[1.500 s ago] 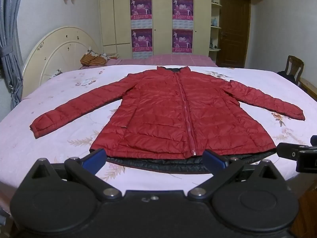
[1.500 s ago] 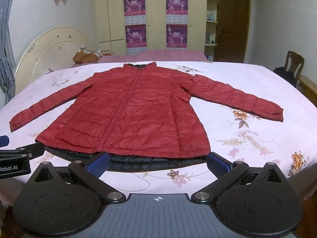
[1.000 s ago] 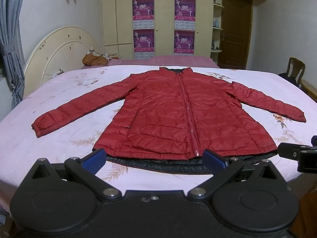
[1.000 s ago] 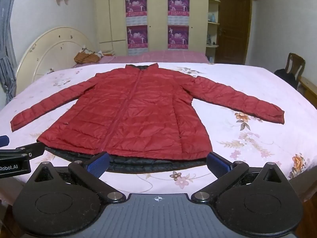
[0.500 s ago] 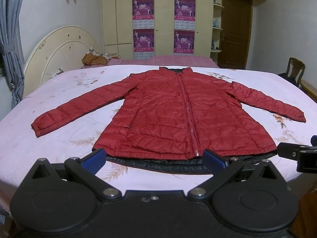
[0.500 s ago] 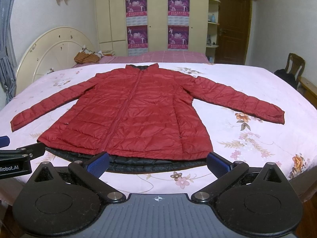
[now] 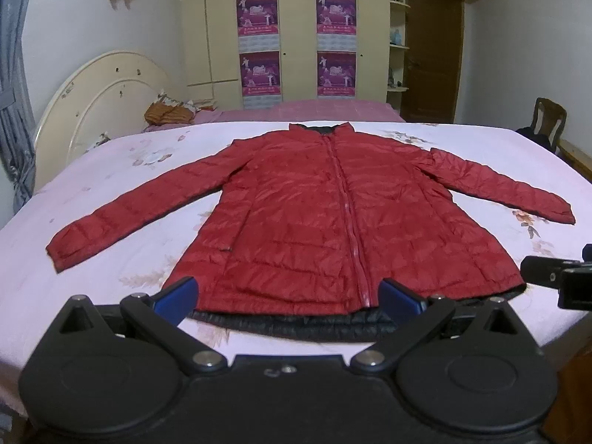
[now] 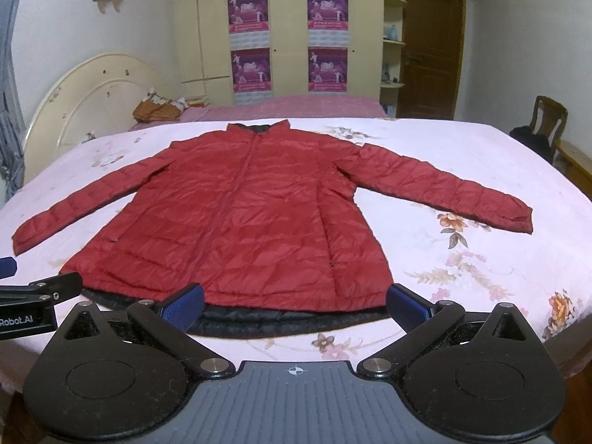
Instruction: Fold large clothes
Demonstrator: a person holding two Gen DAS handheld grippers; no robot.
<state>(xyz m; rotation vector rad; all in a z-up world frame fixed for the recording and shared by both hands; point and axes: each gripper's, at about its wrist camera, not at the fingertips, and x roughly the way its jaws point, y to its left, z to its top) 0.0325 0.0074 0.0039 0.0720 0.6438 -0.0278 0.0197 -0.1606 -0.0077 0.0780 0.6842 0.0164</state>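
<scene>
Jacket (image 7: 333, 222) isn't budging, both claws (image 7: 288, 294) (image 8: 296, 301) still hovering spread and empty just short of its hem, so I'm not folding yet.

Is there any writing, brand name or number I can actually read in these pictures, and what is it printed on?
"Robot.AI": white letters on the black body of the left hand-held gripper, at the left edge of the right wrist view; anything before "Robot" is cut off.
Four purple posters on the wardrobe doors: they carry lines of text, too small and blurred to read.
Red jacket: no readable label.
</scene>
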